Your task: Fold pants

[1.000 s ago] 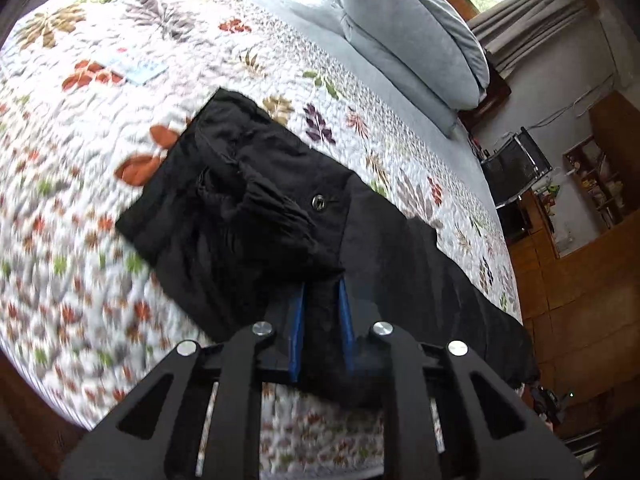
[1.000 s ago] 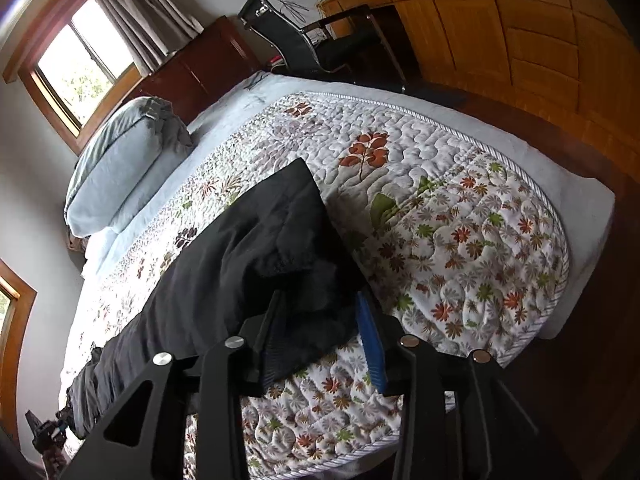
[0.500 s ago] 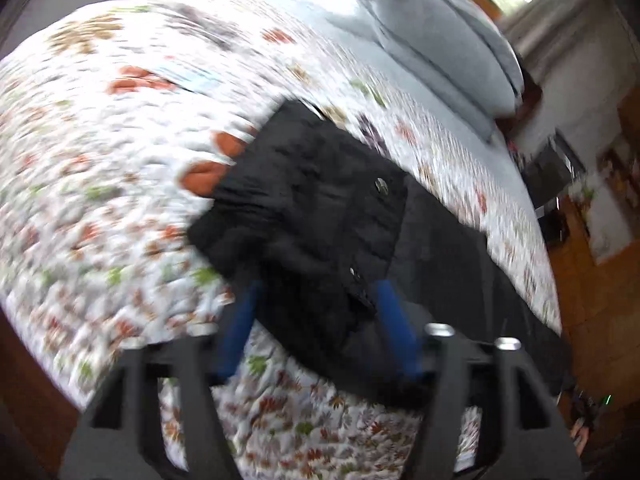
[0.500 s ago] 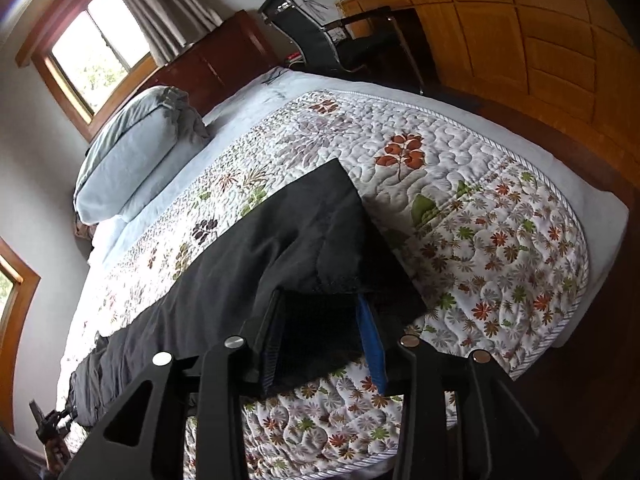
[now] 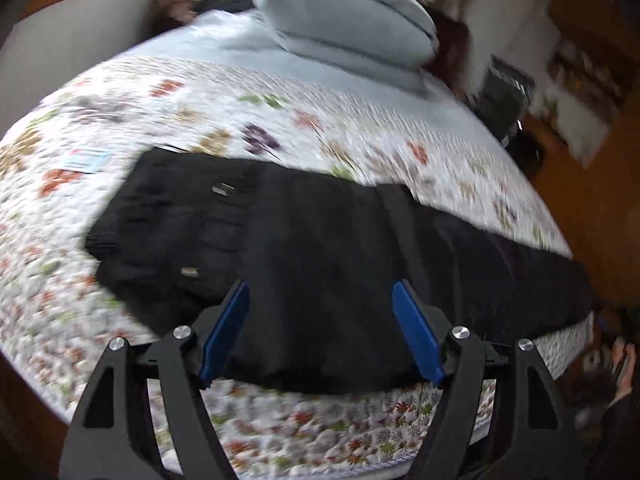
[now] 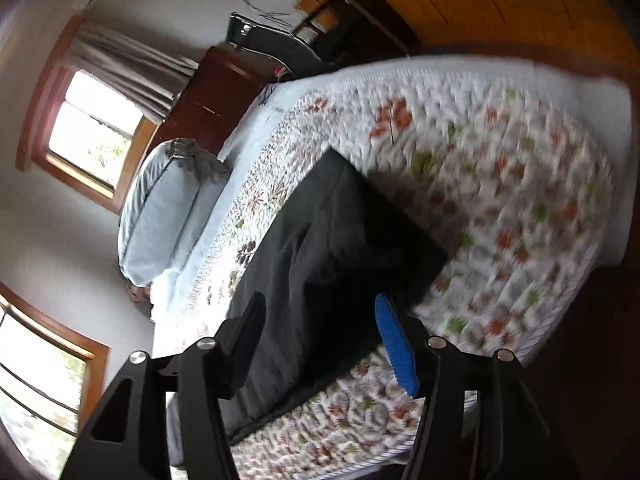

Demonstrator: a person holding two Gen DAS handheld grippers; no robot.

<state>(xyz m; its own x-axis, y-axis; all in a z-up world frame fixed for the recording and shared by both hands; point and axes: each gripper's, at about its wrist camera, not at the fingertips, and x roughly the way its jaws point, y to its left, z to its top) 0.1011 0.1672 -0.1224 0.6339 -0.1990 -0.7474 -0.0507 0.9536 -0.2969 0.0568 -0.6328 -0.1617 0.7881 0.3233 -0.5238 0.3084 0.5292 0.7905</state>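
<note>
black pants (image 5: 320, 248) flat on floral quilt (image 5: 360, 132)

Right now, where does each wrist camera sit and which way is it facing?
Left wrist view: sits on the left gripper, looking along its open blue-padded fingers across the black pants towards the stacked grey pillows.
Right wrist view: sits on the right gripper, fingers open, looking over the pants' folded end towards the wood-framed window.
Shared: pants, floral quilted bedspread, pillows. Both views are motion-blurred.
</note>
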